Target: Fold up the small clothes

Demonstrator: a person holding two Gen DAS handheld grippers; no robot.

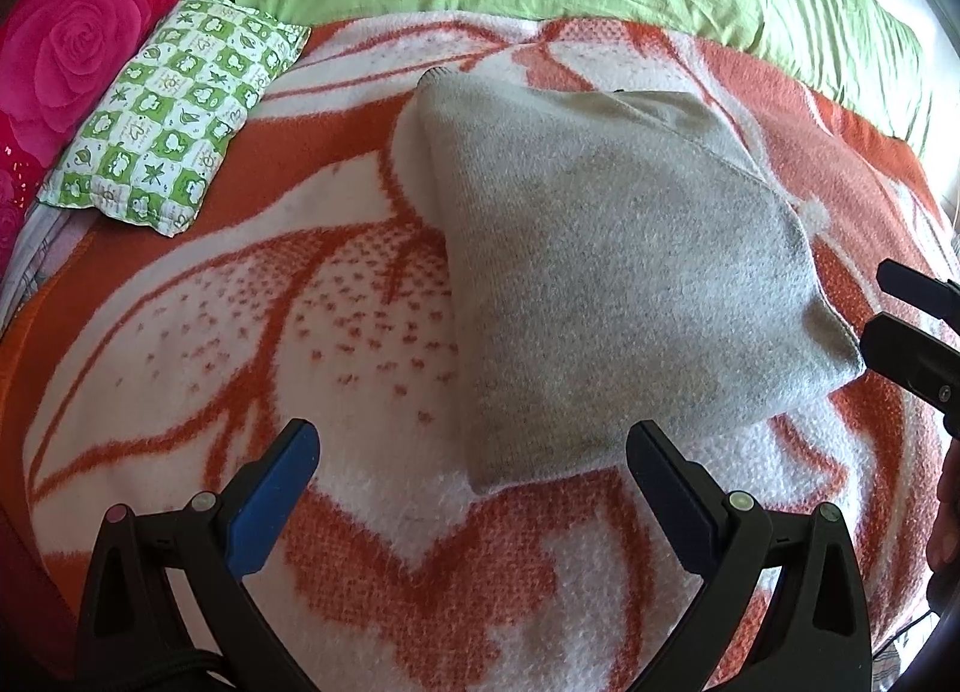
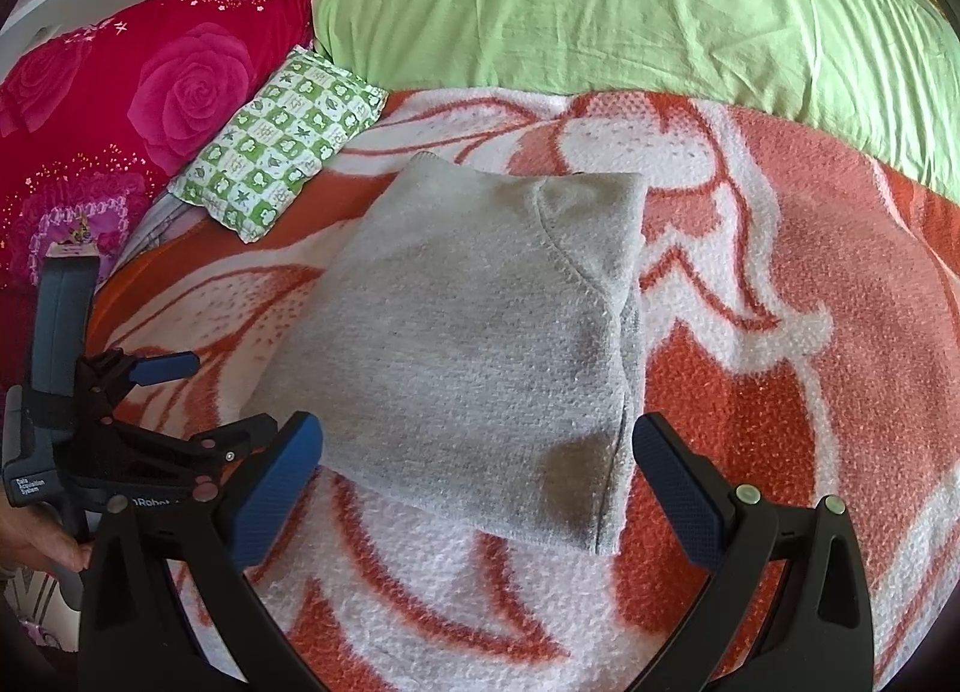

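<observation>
Bright daylight, soft shadows, strong fisheye bending, dark vignetted corners, sharp focus

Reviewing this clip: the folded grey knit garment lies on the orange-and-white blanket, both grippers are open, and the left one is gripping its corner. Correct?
Not quite. The left gripper grips nothing: the left wrist view shows its jaws spread wide, empty. The grey knit garment does lie folded on the orange-and-white blanket, and the right gripper is open.

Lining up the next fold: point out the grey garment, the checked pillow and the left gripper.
grey garment (image 2: 480, 344), right wrist view, middle of top layer.
checked pillow (image 2: 282, 143), right wrist view, centre.
left gripper (image 1: 474, 452), left wrist view, midway between fingertips.
</observation>
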